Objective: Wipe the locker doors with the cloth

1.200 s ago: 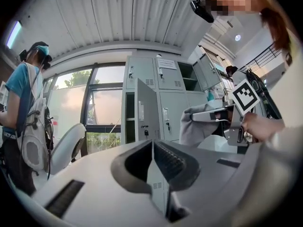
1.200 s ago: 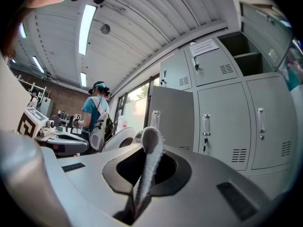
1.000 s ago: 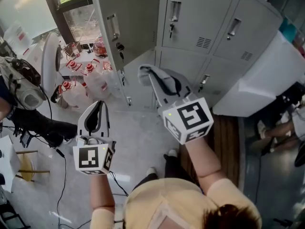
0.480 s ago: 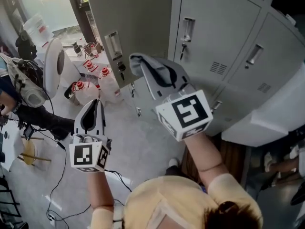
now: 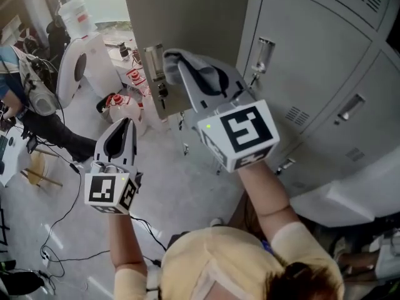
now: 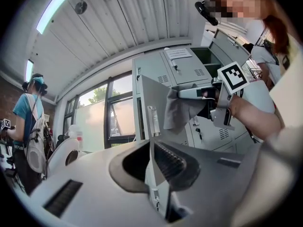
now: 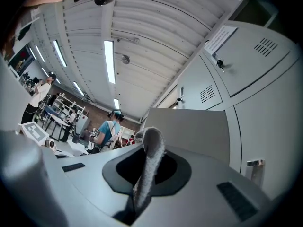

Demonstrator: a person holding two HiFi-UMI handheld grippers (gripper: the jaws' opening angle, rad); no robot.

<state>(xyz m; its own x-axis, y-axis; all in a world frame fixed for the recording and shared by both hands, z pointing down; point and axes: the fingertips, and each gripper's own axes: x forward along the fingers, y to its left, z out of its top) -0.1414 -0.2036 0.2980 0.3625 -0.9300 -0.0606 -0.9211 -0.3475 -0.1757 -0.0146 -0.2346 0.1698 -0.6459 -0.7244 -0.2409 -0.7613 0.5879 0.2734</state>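
From the head view: grips a grey cloth (image 5: 200, 61) in the right tool (image 5: 182, 70), jaws clamped on it, raised at the open locker door (image 5: 187, 17) just beside the handle (image 5: 153, 64); cannot tell whether it is touching the panel. Carries the left tool (image 5: 124, 130) lower and to the left, jaws together with nothing in them, apart from the door. Shows closed locker doors (image 5: 312, 61) to the right, not yet under the cloth. From the left gripper view: confirms jaws shut on nothing, aimed toward the open door's edge, with the cloth hanging from the right tool beyond. From the right gripper view: shows a narrow fold of cloth pinched upright between the jaws, the door's face close ahead. Judged risks: could push the free-swinging door away under pressure, with nothing bracing it, leaving only a light swipe. Could snag the cloth on the handle or on what look like keys (image 5: 161, 92) below it and drag it out of so slim a pinch. Could scrape bare tool tips on the paint if the cloth bunches aside.
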